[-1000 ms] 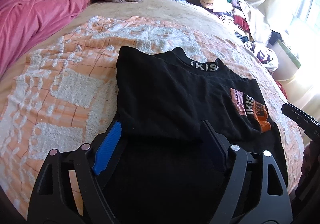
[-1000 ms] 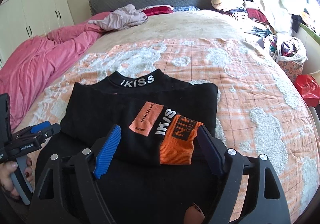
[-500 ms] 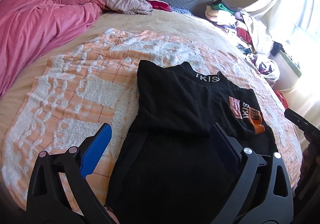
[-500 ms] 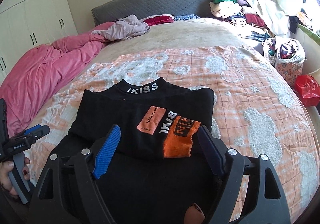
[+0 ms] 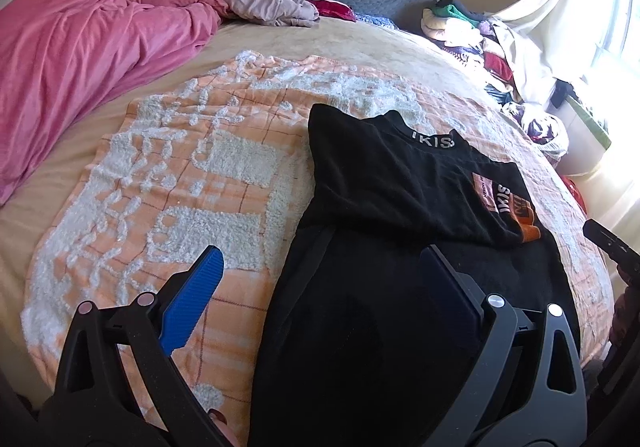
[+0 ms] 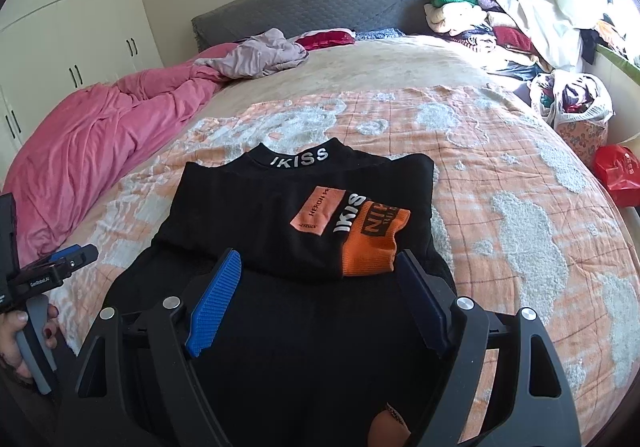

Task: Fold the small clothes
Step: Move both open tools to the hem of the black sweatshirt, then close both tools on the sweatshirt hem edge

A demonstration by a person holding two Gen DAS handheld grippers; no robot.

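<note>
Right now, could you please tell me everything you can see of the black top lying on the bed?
The black top looks like soft knit, with a raised collar lettered IKISS in white. Its sleeves are folded inward; an orange cuff and a pink-orange patch lie on its front. It rests flat, collar towards the headboard, on the orange-and-white blanket. Neither gripper touches it.
</note>
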